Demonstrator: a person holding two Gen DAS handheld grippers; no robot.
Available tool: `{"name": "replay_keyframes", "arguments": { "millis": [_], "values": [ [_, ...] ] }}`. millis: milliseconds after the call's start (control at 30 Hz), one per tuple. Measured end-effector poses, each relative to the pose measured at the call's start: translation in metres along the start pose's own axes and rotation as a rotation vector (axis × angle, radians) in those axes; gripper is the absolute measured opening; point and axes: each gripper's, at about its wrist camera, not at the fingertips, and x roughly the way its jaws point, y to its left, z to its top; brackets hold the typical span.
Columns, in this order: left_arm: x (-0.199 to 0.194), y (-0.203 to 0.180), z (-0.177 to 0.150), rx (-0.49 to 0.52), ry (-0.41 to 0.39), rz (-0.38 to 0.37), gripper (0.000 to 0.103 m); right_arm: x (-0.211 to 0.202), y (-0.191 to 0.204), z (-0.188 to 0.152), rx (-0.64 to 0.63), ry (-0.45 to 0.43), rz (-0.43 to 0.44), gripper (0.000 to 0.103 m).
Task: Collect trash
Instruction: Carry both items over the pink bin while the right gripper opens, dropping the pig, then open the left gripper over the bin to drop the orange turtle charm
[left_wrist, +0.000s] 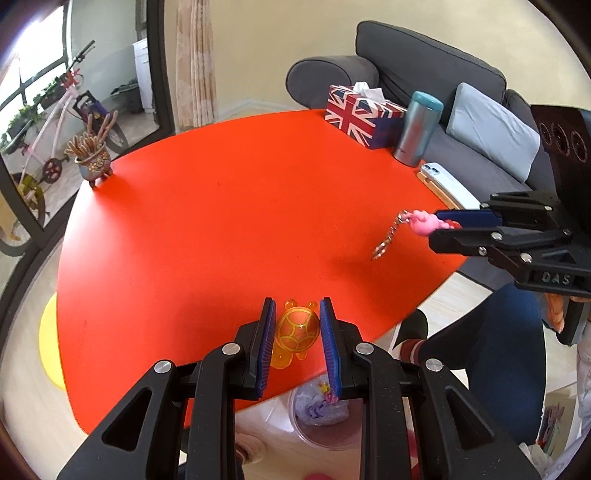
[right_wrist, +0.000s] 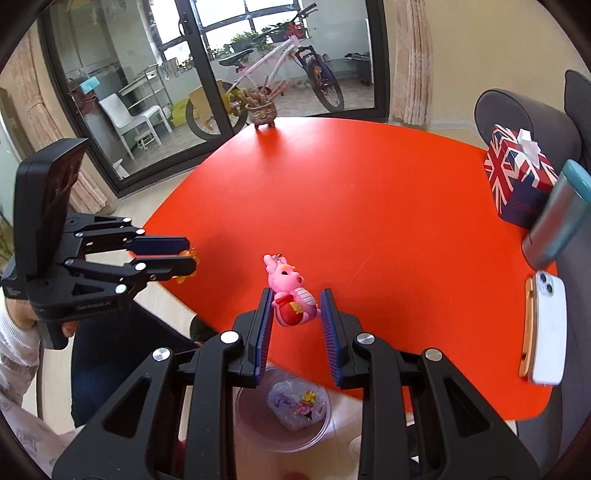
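An orange translucent turtle toy (left_wrist: 297, 332) sits between the pads of my left gripper (left_wrist: 297, 314), near the front edge of the red table (left_wrist: 229, 221); the pads close on its sides. A pink dragon keychain (right_wrist: 293, 295) sits between the pads of my right gripper (right_wrist: 295, 306), its chain (left_wrist: 388, 236) dangling over the table. The left pad touches it; a small gap shows at the right pad. A clear bin (right_wrist: 280, 413) with a crumpled plastic bag (right_wrist: 297, 404) stands on the floor below the table edge, under both grippers.
A Union Jack tissue box (left_wrist: 360, 112), a teal-lidded tumbler (left_wrist: 417, 129) and a white phone (left_wrist: 443, 184) stand along the table's right side. A small plant pot (left_wrist: 92, 158) is at the far left corner. A grey sofa (left_wrist: 443, 66) is behind; my leg (left_wrist: 491, 343) is by the table.
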Motion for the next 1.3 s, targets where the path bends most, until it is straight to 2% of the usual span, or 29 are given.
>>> {"name": "replay_keyframes", "arguments": {
  "millis": [367, 733, 767, 800, 900, 1067, 1300],
  "values": [
    [-0.016, -0.016, -0.034, -0.005, -0.017, -0.009, 0.024, -0.021, 0.029, -0.055, -0.017, 0.029, 0.035, 0.026],
    [-0.019, -0.024, -0.056, -0.01, -0.015, -0.048, 0.024, -0.008, 0.045, -0.091, -0.019, 0.087, 0.078, 0.029],
    [-0.019, -0.025, -0.058, -0.01, -0.015, -0.053, 0.024, -0.006, 0.044, -0.091, -0.021, 0.089, 0.075, 0.037],
    [-0.018, -0.025, -0.061, -0.011, -0.016, -0.054, 0.024, -0.004, 0.044, -0.093, -0.019, 0.088, 0.062, 0.055],
    [-0.017, -0.027, -0.067, -0.014, -0.012, -0.06, 0.024, -0.005, 0.037, -0.094, 0.01, 0.065, 0.058, 0.082],
    [-0.013, -0.031, -0.073, -0.01, 0.0, -0.071, 0.024, -0.01, 0.029, -0.097, 0.048, 0.042, 0.026, 0.094],
    [-0.011, -0.037, -0.076, 0.004, 0.001, -0.09, 0.024, -0.018, 0.021, -0.098, 0.082, 0.019, -0.009, 0.097]
  ]
}}
